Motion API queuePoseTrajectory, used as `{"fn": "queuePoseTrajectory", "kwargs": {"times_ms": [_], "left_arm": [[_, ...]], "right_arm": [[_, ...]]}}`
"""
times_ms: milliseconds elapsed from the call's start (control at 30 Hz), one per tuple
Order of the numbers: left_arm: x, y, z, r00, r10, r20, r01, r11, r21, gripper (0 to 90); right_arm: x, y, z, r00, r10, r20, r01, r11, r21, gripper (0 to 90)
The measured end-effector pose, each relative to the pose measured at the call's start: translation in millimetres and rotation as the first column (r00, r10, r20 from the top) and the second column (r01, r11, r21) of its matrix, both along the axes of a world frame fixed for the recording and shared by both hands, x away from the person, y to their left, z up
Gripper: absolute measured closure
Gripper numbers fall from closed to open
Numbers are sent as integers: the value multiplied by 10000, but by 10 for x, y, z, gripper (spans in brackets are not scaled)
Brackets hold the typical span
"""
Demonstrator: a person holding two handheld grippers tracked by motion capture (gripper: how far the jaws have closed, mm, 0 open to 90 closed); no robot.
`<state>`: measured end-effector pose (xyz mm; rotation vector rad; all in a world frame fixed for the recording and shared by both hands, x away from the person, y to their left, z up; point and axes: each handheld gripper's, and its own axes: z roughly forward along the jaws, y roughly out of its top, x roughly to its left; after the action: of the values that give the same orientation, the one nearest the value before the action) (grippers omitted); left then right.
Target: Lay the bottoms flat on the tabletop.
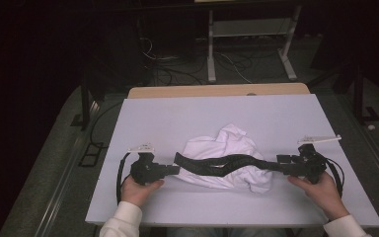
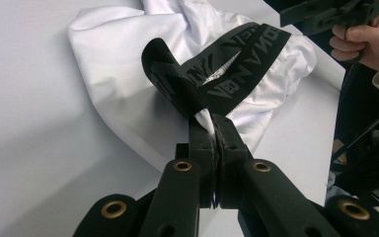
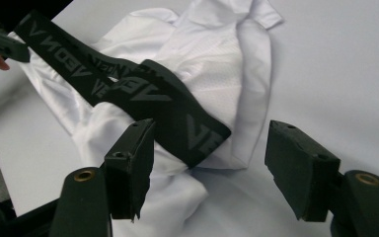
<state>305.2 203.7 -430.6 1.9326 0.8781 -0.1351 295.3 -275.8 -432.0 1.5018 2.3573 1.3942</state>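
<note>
2 grippers lie low over the white table (image 1: 153, 118), 1 at each end of a white garment (image 1: 227, 143) with a black waistband (image 1: 217, 164). The garment lies crumpled near the middle of the table, a little toward the person's side, and the waistband runs across its near edge from left to right.

The left gripper (image 1: 170, 170) has its jaws pressed together on the left end of the waistband. In the left gripper view the band (image 2: 212, 69) folds into a loop just above the jaw tips, and a bit of white cloth is pinched between them with it. The left hand (image 1: 138, 190) holds this gripper from behind.

The right gripper (image 1: 282, 160) stands at the right end of the band. In the right gripper view its jaws are clearly apart, and the end of the waistband (image 3: 177, 113) lies on the cloth between and beyond them; the pads do not press on it. The right hand (image 1: 321, 190) holds the gripper body.
</note>
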Motion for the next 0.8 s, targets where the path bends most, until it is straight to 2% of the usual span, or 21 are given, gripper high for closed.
{"fn": "queuePoseTrajectory", "kwargs": {"times_ms": [33, 267, 467, 800], "left_arm": [[3, -5, -3, 10000, -23, 4, 23, 10000, 4, 872], [15, -24, -11, 10000, -63, -28, 64, 10000, 74, 872], [20, -32, -17, 9999, -75, -86, 76, 9999, 108, 872], [26, -38, -22, 9999, -63, -103, 64, 9999, 121, 868]], "right_arm": [[36, -10, -38, 9998, -50, -191, 51, 10000, 58, 340], [150, -4, -149, 9968, -86, -795, 111, 9995, 312, 318], [193, 32, -178, 9936, 118, -1121, -38, 9974, 717, 330], [223, 79, -220, 9866, 546, -1534, -395, 9942, 996, 383]]}}
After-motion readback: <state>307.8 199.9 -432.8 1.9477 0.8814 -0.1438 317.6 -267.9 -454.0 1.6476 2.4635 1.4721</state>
